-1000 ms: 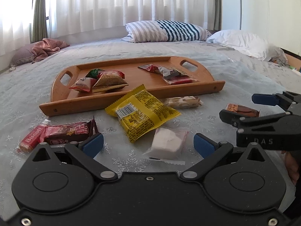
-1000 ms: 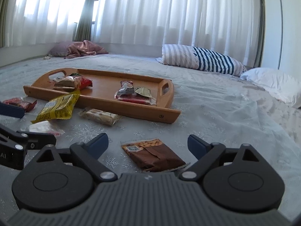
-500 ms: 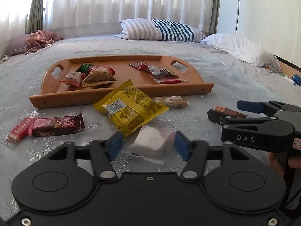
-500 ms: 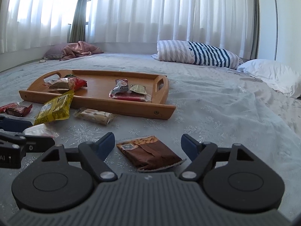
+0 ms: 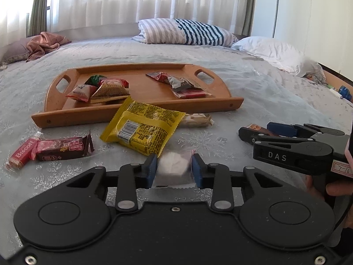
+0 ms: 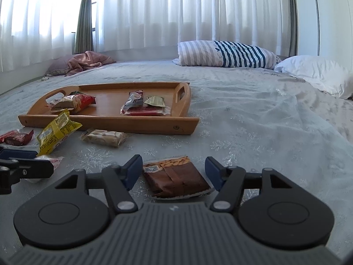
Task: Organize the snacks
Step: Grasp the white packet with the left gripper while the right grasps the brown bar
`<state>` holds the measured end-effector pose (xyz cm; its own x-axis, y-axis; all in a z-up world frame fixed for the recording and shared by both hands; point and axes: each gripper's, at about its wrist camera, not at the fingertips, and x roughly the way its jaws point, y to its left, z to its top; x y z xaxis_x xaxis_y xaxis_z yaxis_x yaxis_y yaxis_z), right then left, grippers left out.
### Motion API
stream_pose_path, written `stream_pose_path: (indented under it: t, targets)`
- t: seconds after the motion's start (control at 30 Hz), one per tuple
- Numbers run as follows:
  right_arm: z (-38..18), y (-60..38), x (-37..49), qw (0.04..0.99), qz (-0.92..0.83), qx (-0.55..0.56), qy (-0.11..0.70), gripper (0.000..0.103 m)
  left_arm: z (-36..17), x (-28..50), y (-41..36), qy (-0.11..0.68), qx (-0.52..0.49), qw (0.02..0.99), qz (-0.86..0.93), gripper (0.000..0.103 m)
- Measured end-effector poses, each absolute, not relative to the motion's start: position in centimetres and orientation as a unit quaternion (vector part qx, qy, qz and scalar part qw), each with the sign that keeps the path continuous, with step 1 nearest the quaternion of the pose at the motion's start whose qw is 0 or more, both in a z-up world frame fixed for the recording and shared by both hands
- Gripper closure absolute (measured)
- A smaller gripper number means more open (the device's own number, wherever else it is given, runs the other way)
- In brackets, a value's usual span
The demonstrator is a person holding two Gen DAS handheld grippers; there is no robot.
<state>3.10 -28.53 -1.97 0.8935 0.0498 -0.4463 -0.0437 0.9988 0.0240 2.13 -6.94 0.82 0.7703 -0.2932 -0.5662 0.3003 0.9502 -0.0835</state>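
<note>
While the left gripper point(image 5: 174, 169) sits low over the bedspread point(image 6: 253, 119), its two blue pads point(image 5: 151, 169) press against either side of a white snack in a clear wrapper point(image 5: 173, 167); jaws clamped on it. Wrapper's near edge lies on the cloth, so whether the packet is lifted cannot be told.

Right gripper point(image 6: 173, 173): jaws spread wide, pads on either side of a brown packet point(image 6: 176, 177) lying flat on the bedspread, neither pad touching it.

Wooden tray point(image 5: 136, 110) farther back, flat on the bed. Left end holds a small cluster of red and green packets point(image 5: 103, 89); right end holds a few more, red and silver point(image 5: 181, 85).

Loose on the cloth in front of the tray: yellow bag point(image 5: 143, 128), its far corner propped on the tray's near rim; beige bar point(image 5: 197, 120) just beside it; dark red bar point(image 5: 64, 149) and a red biscuit packet point(image 5: 23, 154) touching each other at far left.

Striped pillow point(image 6: 227, 54) and white pillow point(image 6: 315, 72) beyond; pink cloth point(image 6: 87, 61) by the curtains point(image 6: 176, 11).
</note>
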Motion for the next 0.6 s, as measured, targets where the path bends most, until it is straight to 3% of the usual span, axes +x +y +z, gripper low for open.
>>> stream_pose_path:
  t: [0.33,0.6]
  targets:
    - [-2.0,-28.4,2.9,0.974,0.030,0.005,0.226,0.043,1.5,1.9,-7.1,0.295,-0.002,0.941,-0.166,0.072]
    - [-2.0,-28.3,2.8,0.974,0.028,0.004,0.225,0.043,2.1,0.9,-7.4,0.284,0.019,0.942,-0.175,0.072]
